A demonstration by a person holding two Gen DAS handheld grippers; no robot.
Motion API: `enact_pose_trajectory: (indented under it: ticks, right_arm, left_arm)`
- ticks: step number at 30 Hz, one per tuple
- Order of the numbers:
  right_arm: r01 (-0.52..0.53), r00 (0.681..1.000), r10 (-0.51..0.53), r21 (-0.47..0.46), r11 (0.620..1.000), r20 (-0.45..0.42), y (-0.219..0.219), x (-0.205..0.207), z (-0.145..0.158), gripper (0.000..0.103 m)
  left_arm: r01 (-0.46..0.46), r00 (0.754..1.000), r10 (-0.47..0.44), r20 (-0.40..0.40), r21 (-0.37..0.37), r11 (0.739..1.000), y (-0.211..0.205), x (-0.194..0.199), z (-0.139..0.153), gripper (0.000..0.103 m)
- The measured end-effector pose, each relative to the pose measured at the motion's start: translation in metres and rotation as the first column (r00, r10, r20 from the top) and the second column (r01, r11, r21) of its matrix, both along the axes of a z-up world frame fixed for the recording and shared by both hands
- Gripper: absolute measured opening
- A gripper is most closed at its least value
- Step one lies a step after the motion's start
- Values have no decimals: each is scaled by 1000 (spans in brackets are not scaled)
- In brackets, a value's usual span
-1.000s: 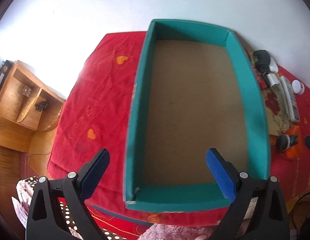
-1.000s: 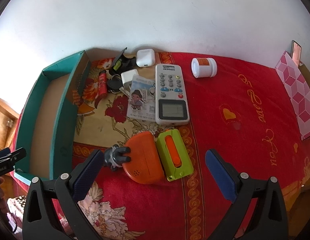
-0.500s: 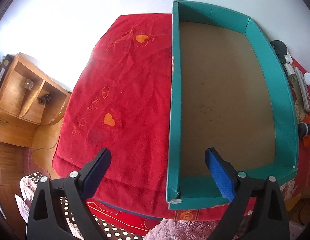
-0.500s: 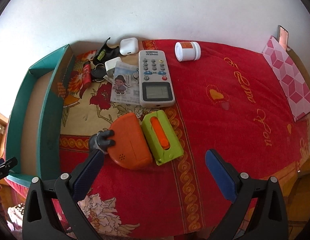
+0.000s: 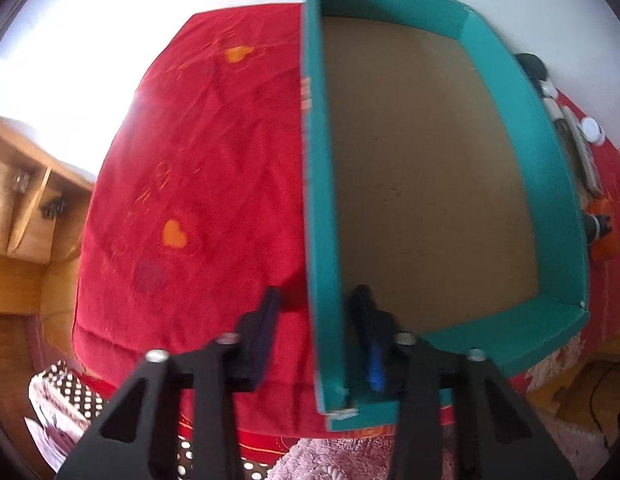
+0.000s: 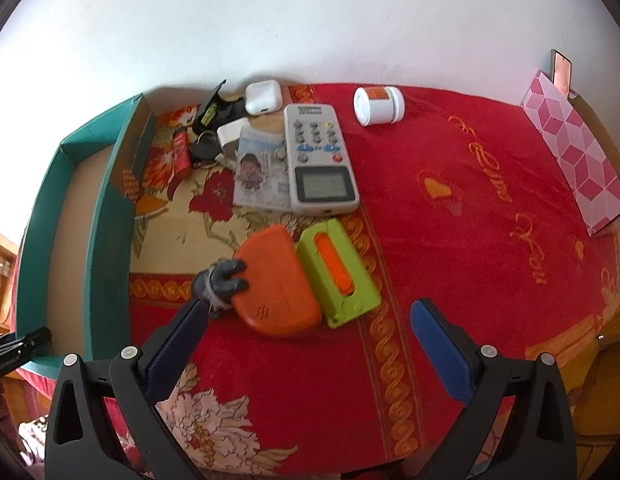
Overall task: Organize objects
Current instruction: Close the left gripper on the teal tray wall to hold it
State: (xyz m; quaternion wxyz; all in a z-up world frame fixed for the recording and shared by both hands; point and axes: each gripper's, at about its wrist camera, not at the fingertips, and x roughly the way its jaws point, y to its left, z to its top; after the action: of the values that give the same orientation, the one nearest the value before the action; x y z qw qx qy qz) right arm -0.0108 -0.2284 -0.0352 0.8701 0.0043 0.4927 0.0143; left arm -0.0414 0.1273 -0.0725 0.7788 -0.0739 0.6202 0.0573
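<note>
Left wrist view: the left tool [image 5: 316, 304] straddles the near left wall of the teal box [image 5: 322, 208], one finger outside over the red cloth [image 5: 198, 168], the other inside over the brown floor of the box. Its jaws are closing with the wall between them; a gap shows beside the outer pad, so I cannot tell that they press on it yet. The box lies on the red cloth and holds nothing. Past its right wall, small things show at the edge: a white jar [image 5: 593, 130], a remote [image 5: 586, 156] and an orange case [image 5: 602, 240]. A wooden shelf [image 5: 22, 200] stands off to the left.

Right wrist view: the right tool [image 6: 310, 324] hangs wide open over the cloth, gripping nothing. Its left finger lies just beside a small dark grey figure [image 6: 220, 282] that touches the orange case [image 6: 276, 284]. A green holder [image 6: 338, 270] with an orange slot lies against the right side of the case. Beyond them lie the remote [image 6: 318, 160], a printed card [image 6: 260, 170] touching its left side, a white earbud case [image 6: 263, 97], a white charger [image 6: 232, 132], keys [image 6: 204, 150], a red tube [image 6: 181, 156] and a black clip [image 6: 212, 108]. The white jar [image 6: 378, 106] lies on its side, right of the remote. The teal box [image 6: 106, 220] sits at the left, apart from the pile. A pink patterned box [image 6: 578, 152] lies at the far right.
</note>
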Motion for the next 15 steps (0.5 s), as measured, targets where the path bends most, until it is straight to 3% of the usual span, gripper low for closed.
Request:
enact_pose_trajectory:
  ticks: [1,4,10,15]
  right_arm:
    - [0,1000,0,2,1000,-3,-1,3,0,103]
    - [-3,1000,4,28,1000,-15,-7,10,1,103]
    - [-43,999,44,15,999,-18,-16,33,1,103]
    - [-66,997,67,27,997,-28,-23,74,0,94]
  left_arm:
    - [13,1000,-13,-2,-3,1000,-4,1,0,16]
    - [40,999,-40,0,66,997,-12,4,-1,11]
    - [58,998,-57,-7,84,995,-19,6,-3,10]
    - [44,999,-44,-8,95,995,-29,6,-4,11]
